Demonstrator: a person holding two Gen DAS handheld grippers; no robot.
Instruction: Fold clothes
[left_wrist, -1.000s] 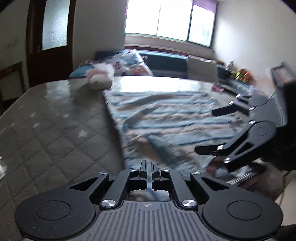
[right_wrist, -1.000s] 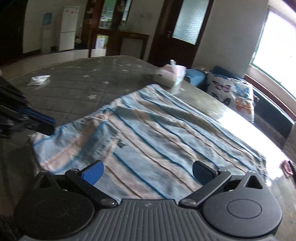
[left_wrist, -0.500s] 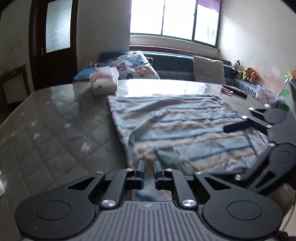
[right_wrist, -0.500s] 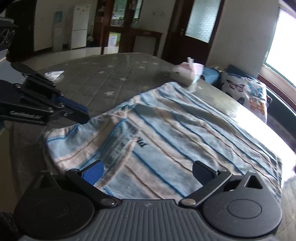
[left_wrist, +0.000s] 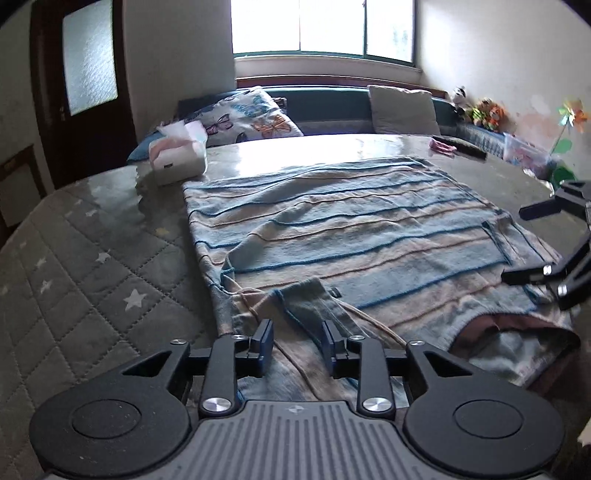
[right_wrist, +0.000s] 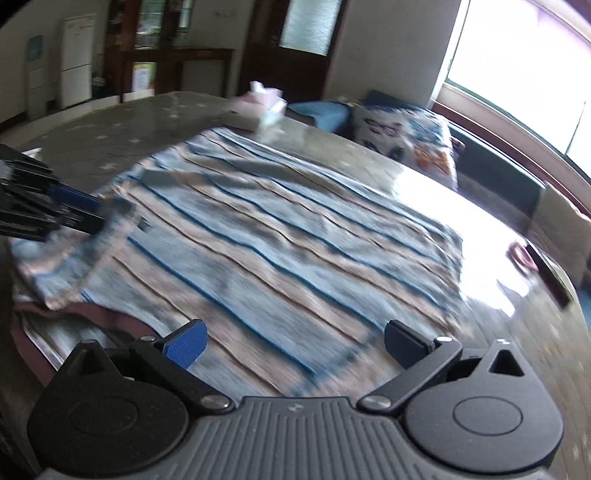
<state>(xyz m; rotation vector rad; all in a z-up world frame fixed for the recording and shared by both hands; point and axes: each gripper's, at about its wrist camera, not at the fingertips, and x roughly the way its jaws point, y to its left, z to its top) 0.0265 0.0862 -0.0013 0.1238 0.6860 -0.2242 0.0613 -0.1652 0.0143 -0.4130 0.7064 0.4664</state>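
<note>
Left wrist view: left gripper (left_wrist: 297, 342), fingers parted, sits over the striped garment (left_wrist: 354, 236) at the near edge of the quilted surface (left_wrist: 92, 266); a tissue box (left_wrist: 177, 157) stands beyond it. Right wrist view: right gripper (right_wrist: 293, 341) gapes wide above the garment's near edge.

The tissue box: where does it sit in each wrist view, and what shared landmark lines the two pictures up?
Left wrist view: tissue box upper left, just beyond the striped garment's far left corner.
Right wrist view: tissue box top centre, blurred, past the garment's far end.
Shared landmark: the butterfly pillow, behind the box in both.
</note>
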